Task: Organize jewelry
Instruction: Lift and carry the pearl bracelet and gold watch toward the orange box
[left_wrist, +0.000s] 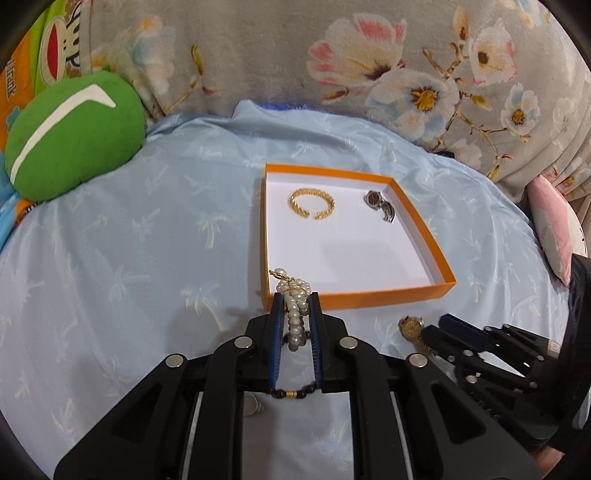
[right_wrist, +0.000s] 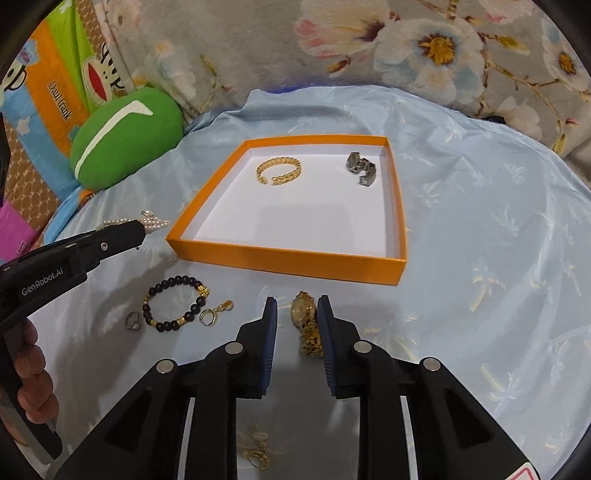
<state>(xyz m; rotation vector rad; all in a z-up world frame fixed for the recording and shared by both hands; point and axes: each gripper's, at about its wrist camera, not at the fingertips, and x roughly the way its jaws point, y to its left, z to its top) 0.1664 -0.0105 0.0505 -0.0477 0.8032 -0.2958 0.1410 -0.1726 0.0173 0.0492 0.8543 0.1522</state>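
Observation:
My left gripper (left_wrist: 295, 301) is shut on a white pearl bracelet (left_wrist: 295, 306) and holds it just above the near left corner of the orange box (left_wrist: 354, 295). The right wrist view shows the same gripper (right_wrist: 144, 229) and pearls (right_wrist: 157, 223) left of the box (right_wrist: 284, 258). Inside the box lie a gold cuff bangle (right_wrist: 279, 171) and a silver watch (right_wrist: 362, 168). My right gripper (right_wrist: 297, 302) is open. A gold watch (right_wrist: 304, 317) lies on the cloth between its fingers, against the right pad and clear of the left one.
On the blue cloth to the left lie a black bead bracelet (right_wrist: 173, 302), a silver ring (right_wrist: 133, 320) and a gold ring piece (right_wrist: 214, 314). A gold earring (right_wrist: 258, 454) shows under my right gripper. A green cushion (right_wrist: 125, 140) sits at the far left, a floral blanket (left_wrist: 332, 55) behind.

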